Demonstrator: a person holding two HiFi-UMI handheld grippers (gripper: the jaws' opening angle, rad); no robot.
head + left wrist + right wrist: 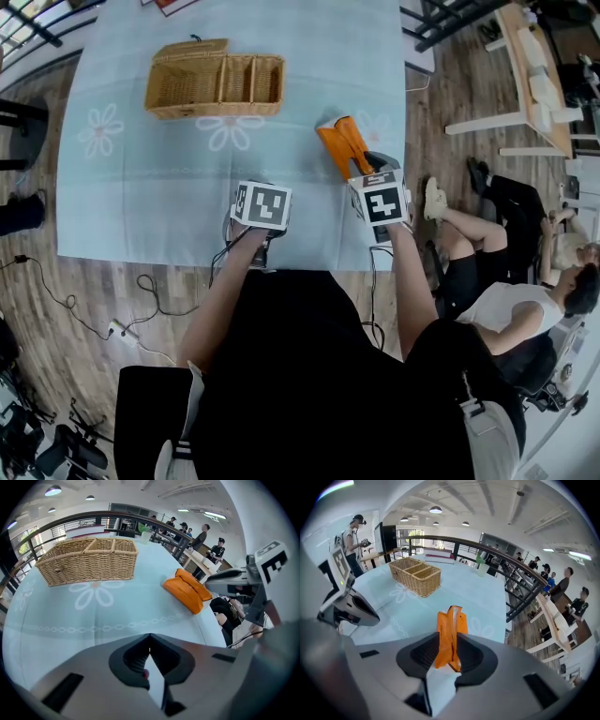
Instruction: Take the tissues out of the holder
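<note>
Right gripper (447, 638) angles down, jaws spread around the orange holder (451, 619), apparently not pinching; left gripper (150, 637) pressed together.

Rectangular woven wicker basket (214, 79) with three compartments sits at far side of desk (141, 216). Pale blue cloth with white daisy print (101, 129) covers desk. Wood-plank floor (84, 309) all round, with black cables (150, 291) trailing over it. Seated person (506, 281) at right, legs stretched out. White-legged table (525, 75) beyond.
</note>
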